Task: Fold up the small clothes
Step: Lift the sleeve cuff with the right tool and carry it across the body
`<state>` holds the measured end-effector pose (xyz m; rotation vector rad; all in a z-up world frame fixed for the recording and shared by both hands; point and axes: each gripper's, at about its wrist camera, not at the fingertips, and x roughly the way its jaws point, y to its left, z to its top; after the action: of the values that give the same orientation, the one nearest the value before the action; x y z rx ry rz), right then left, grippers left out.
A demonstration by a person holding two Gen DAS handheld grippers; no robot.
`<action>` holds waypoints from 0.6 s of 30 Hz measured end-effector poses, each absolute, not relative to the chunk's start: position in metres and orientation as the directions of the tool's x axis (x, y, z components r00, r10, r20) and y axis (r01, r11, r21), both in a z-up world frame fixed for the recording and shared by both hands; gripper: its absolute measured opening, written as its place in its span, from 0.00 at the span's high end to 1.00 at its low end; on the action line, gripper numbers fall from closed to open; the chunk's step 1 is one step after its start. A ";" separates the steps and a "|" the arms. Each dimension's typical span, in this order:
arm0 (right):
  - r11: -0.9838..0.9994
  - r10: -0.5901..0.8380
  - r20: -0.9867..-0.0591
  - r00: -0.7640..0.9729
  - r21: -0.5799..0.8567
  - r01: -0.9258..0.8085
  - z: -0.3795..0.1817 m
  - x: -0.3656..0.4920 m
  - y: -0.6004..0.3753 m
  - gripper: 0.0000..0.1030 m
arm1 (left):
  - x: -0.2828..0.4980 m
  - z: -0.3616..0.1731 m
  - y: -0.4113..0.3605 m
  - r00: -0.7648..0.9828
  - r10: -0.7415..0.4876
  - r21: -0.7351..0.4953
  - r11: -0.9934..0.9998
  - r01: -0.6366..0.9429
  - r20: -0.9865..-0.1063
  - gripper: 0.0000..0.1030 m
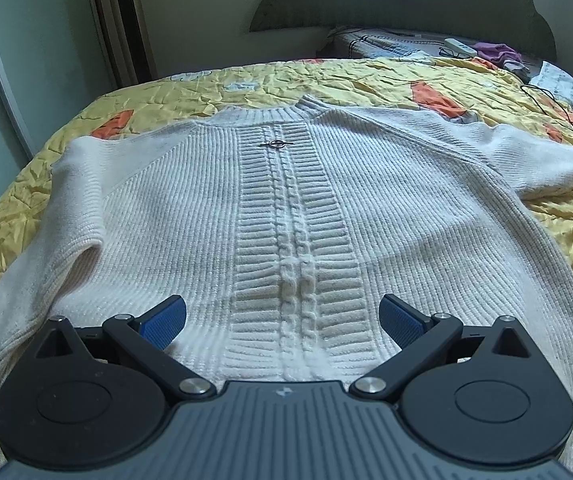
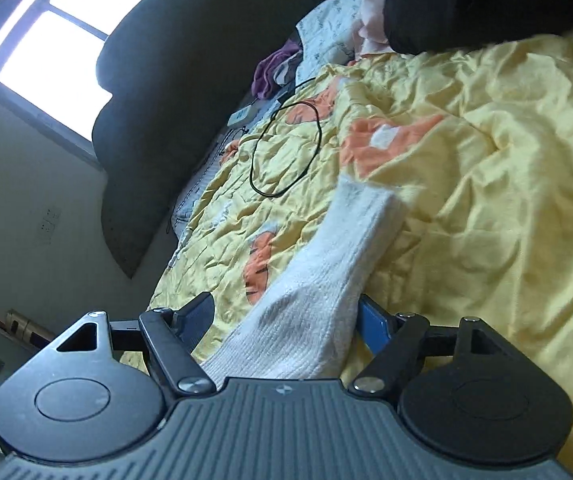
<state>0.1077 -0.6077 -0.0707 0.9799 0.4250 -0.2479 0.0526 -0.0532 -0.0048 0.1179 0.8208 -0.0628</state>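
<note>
White sweater (image 1: 286, 208) lies flat on the yellow quilt (image 1: 366, 80). Left hand-held gripper (image 1: 282, 320) hovers wide open over its hem; right hand-held gripper (image 2: 286, 320) gapes around the sleeve (image 2: 326, 272), not clamping.

One sweater (image 1: 286, 208), two grippers (image 1: 282, 320)

This is a bedroom in a home. A bed is covered by a crumpled yellow quilt (image 1: 366, 80) with orange patches, backed by a dark scalloped headboard (image 2: 158, 120). A window (image 2: 58, 40) lets daylight in beside it. Purple clothing (image 1: 496, 54) and a white remote (image 1: 459, 47) lie near the pillow end, and a wall socket (image 2: 48, 220) sits on the plain wall.
</note>
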 end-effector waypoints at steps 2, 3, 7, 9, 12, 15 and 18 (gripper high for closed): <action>0.543 -0.030 -0.453 0.891 0.741 0.395 -0.074 0.123 -0.610 0.27 | 0.054 -0.006 -0.053 0.675 -0.013 0.073 0.992 0.099 -0.738 0.00; 0.529 -0.032 -0.446 0.895 0.752 0.393 -0.078 0.131 -0.616 0.30 | 0.054 -0.006 -0.054 0.673 -0.014 0.073 0.992 0.101 -0.740 0.00; 0.457 -0.094 -0.501 0.860 0.746 0.484 -0.094 0.143 -0.631 0.85 | 0.054 -0.006 -0.056 0.678 -0.006 0.095 0.989 0.111 -0.735 0.00; 0.440 -0.089 -0.487 0.869 0.763 0.473 -0.097 0.140 -0.634 0.86 | 0.054 -0.006 -0.056 0.682 0.001 0.102 0.989 0.108 -0.731 0.00; 0.483 -0.109 -0.493 0.863 0.733 0.479 -0.087 0.136 -0.627 0.86 | 0.059 -0.004 -0.052 0.684 0.006 0.100 0.990 0.098 -0.730 0.00; 0.544 -0.123 -0.460 0.879 0.710 0.447 -0.059 0.132 -0.620 0.86 | 0.065 0.000 -0.047 0.699 0.021 0.102 0.992 0.074 -0.715 0.00; 0.649 -0.153 -0.400 0.903 0.649 0.397 -0.017 0.135 -0.603 0.86 | 0.071 0.004 -0.041 0.709 0.052 0.119 0.992 0.045 -0.703 0.00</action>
<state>0.1347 -0.6030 -0.0168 0.8081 0.3253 -0.3188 0.0713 -0.0411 0.0036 0.1304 0.7830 0.0040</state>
